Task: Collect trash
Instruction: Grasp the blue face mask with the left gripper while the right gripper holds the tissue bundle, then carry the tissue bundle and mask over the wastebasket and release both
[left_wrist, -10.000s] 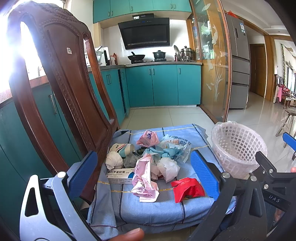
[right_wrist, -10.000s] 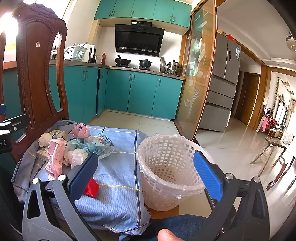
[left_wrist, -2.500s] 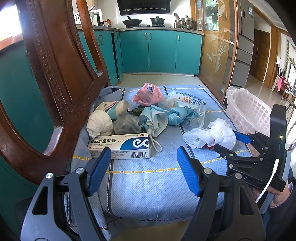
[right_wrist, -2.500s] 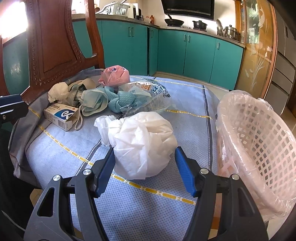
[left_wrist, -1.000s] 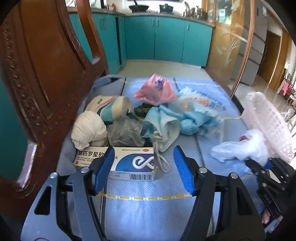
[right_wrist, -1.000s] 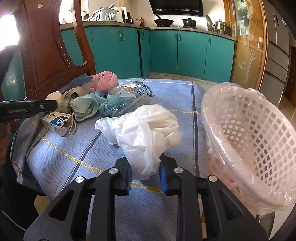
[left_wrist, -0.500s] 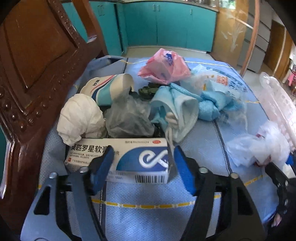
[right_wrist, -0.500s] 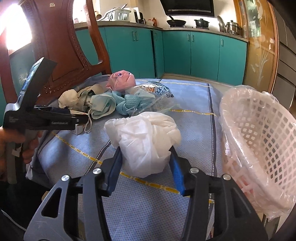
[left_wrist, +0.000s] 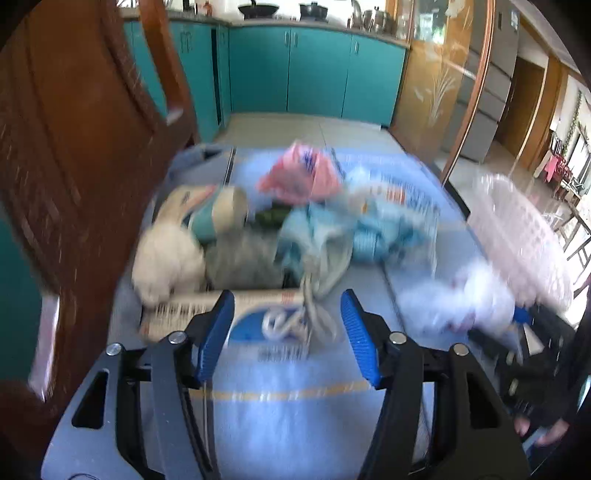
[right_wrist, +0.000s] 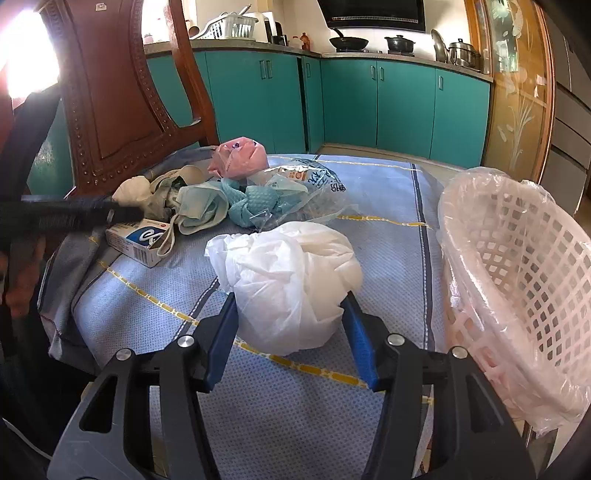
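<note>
Two grippers open: my right gripper, jaws just widened, straddles the white bag on the cloth beside the basket, left gripper over the box; loose plastic may slip out.

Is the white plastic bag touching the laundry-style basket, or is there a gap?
Apart. The right wrist view shows a strip of blue cloth between the white plastic bag and the basket.
</note>
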